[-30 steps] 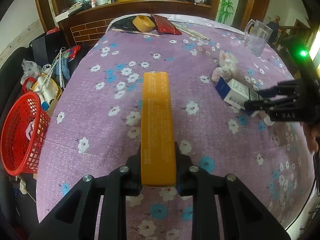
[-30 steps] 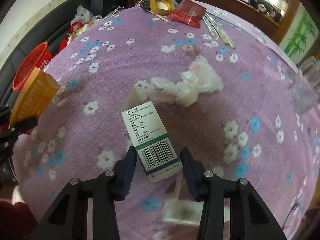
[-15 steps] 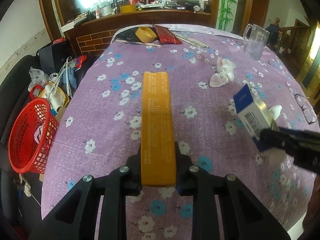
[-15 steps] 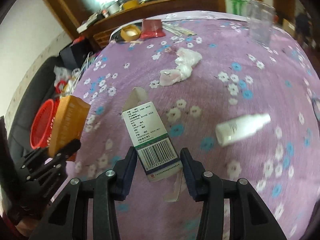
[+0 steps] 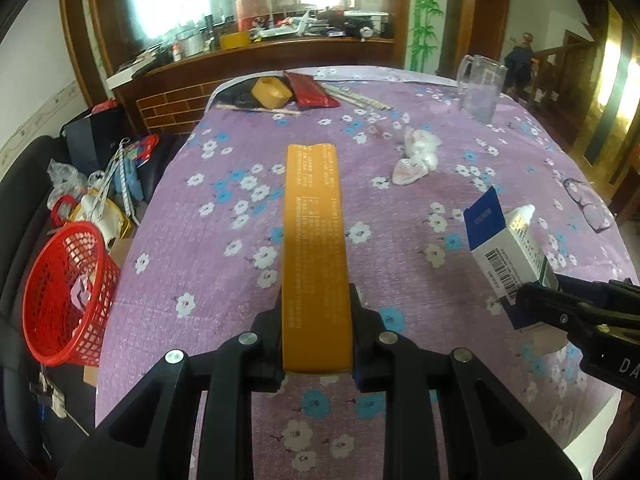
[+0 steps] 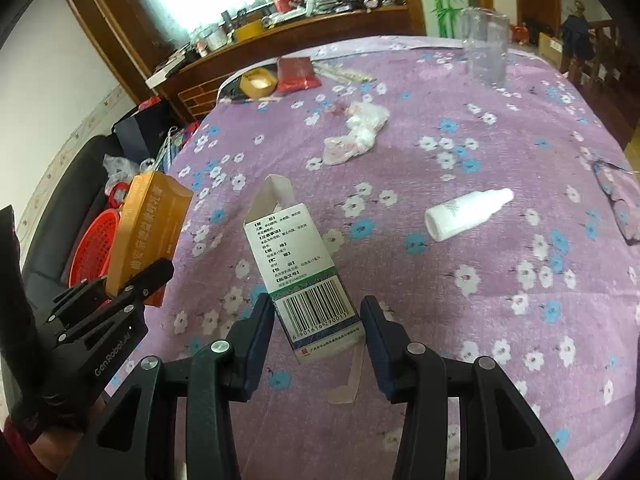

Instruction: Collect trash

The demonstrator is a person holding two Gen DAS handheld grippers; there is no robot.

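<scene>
Left gripper (image 5: 316, 320) clamps the long orange cardboard carton (image 5: 314, 240). Right gripper (image 6: 316, 320) seems, by this view, to pinch the white barcoded medicine box (image 6: 304, 276) askew, so I fear it slips short of the red mesh basket (image 5: 68, 296).

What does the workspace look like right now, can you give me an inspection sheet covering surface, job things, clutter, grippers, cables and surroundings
Surface: round table under a purple flowered cloth.
Job's things: orange box in the left gripper; white medicine box, flaps open, in the right gripper; crumpled tissue and white bottle lying on the cloth; red basket beside the table, holding some scraps.
Clutter: glass mug, eyeglasses, yellow tape roll, red packet, chopsticks.
Grippers: both shut on their boxes, raised off the cloth.
Cables: nothing seen.
Surroundings: wooden counter behind, crowded; bags by the basket.
</scene>
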